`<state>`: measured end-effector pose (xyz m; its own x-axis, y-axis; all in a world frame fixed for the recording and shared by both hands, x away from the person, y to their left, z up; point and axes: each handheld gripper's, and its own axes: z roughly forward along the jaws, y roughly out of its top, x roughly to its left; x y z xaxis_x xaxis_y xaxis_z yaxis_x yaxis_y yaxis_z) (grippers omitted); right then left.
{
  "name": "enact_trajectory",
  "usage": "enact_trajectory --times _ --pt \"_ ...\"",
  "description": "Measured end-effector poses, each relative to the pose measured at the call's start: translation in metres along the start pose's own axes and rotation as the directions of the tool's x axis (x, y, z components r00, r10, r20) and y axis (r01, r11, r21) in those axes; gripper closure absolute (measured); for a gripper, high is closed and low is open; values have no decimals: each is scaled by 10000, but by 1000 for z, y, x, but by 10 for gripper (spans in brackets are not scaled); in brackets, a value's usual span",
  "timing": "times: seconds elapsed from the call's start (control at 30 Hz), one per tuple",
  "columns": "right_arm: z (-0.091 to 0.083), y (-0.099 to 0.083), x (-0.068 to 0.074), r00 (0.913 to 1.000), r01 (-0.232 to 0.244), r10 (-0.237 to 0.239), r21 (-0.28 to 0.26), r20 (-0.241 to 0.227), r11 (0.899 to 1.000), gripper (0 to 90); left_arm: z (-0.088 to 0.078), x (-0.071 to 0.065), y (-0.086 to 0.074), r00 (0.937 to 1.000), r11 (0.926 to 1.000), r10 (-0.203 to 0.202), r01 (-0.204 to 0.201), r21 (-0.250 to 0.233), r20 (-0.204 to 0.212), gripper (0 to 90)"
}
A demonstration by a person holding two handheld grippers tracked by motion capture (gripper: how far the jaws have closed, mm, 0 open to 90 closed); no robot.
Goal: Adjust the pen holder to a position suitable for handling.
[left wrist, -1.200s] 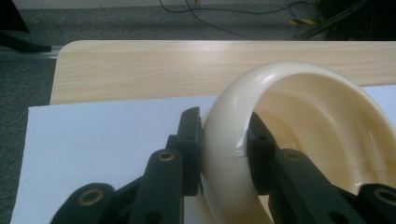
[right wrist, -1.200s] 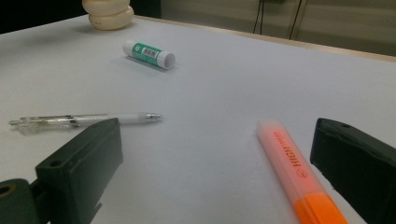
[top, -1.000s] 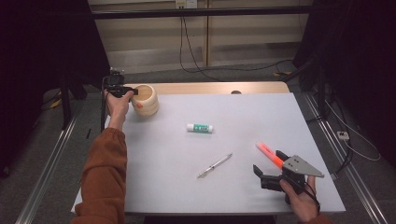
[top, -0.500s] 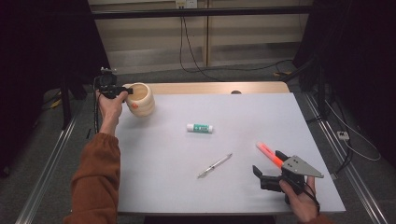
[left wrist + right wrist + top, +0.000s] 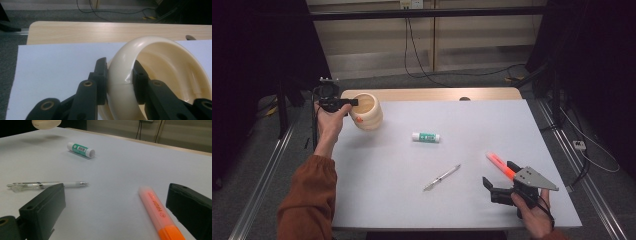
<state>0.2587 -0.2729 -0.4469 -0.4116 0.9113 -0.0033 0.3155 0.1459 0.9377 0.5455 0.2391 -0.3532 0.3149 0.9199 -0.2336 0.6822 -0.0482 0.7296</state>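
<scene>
Cream cup (image 5: 366,110) pinched at its rim by the left gripper (image 5: 343,102)
At the table's (image 5: 472,135) ten o'clock corner the cup hangs tilted, mouth toward twelve o'clock, one jaw inside, one outside; toward five o'clock the right gripper (image 5: 494,186) gapes wide beside an orange highlighter (image 5: 500,166) lying eleven-to-five.

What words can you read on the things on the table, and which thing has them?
"HIGH": printed in orange along the orange highlighter; the letters after it run under its cap end and cannot be read.
Glue stick: a barcode and small print on its green label, too small to read.
Clear pen: no writing can be made out.
Cream cup: no writing.
</scene>
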Motion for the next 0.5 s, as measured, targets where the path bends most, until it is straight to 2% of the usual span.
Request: enact_trajectory --times 0.13,0.23,0.3,0.37,0.5 --pt "-2 0 1 10000 -32 33 -30 10 10000 26 -12 -12 -4 9995 9997 255 -256 13 185 720" --pt "-3 0 0 10000 -69 69 -62 17 10000 25 -19 -17 -6 9993 9995 285 -282 -106 228 720" --pt "-2 0 0 10000 -61 61 -66 45 10000 25 -26 -20 -7 9987 9987 452 -446 -242 247 719" --pt "-2 0 0 10000 -70 70 -67 51 10000 25 -31 -22 -9 9987 9987 424 -416 -279 277 718" --pt "-2 0 0 10000 -52 52 -53 24 10000 25 -40 -30 -15 9973 9975 665 -657 -275 299 721"
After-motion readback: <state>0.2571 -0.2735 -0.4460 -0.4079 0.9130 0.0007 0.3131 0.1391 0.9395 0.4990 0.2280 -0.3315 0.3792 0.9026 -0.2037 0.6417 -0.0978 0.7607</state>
